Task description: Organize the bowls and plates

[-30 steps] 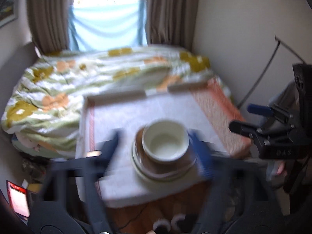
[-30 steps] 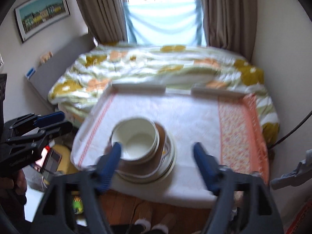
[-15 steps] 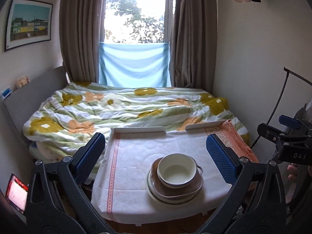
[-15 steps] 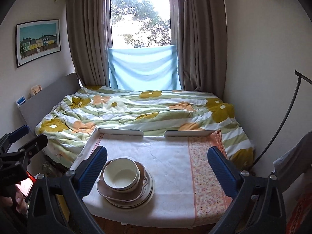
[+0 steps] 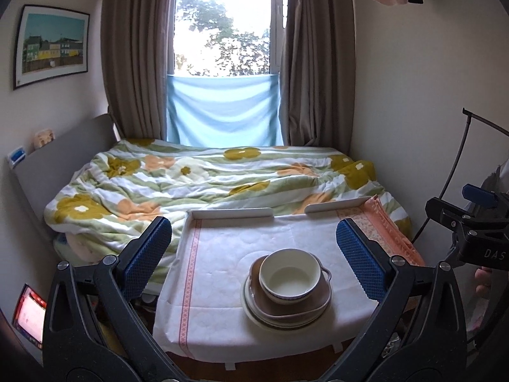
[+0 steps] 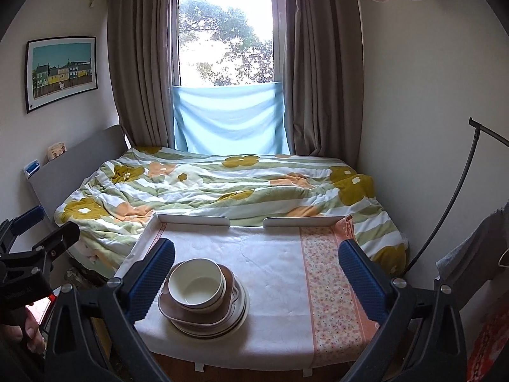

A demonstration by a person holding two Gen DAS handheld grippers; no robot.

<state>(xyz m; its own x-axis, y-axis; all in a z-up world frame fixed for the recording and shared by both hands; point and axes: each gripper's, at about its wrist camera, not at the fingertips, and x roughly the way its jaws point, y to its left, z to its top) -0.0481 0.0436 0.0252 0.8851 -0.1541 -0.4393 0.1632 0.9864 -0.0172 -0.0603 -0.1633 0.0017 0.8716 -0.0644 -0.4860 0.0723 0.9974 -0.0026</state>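
Two grippers I am guiding here, and both stand with jaws spread wide and nothing between the blue pads. At my far left a framed picture [image 6: 62,71] hangs on the wall. Next comes the bed [image 5: 203,175] with its flowered quilt, under the window. The left gripper [image 5: 254,261] hangs above the near edge of the counter [image 5: 219,248], which carries a white cloth. On this cloth, near the front edge, sits the stack of plates [image 5: 286,312], with a brown dish on top and the cream bowl [image 5: 289,275] inside it. In the right wrist view the same stack [image 6: 203,315] lies at the left part of the counter, just beside the left pad of the right gripper [image 6: 257,273], whose jaws have just been opening. At the right side the cloth has an orange flowered band [image 6: 331,280].
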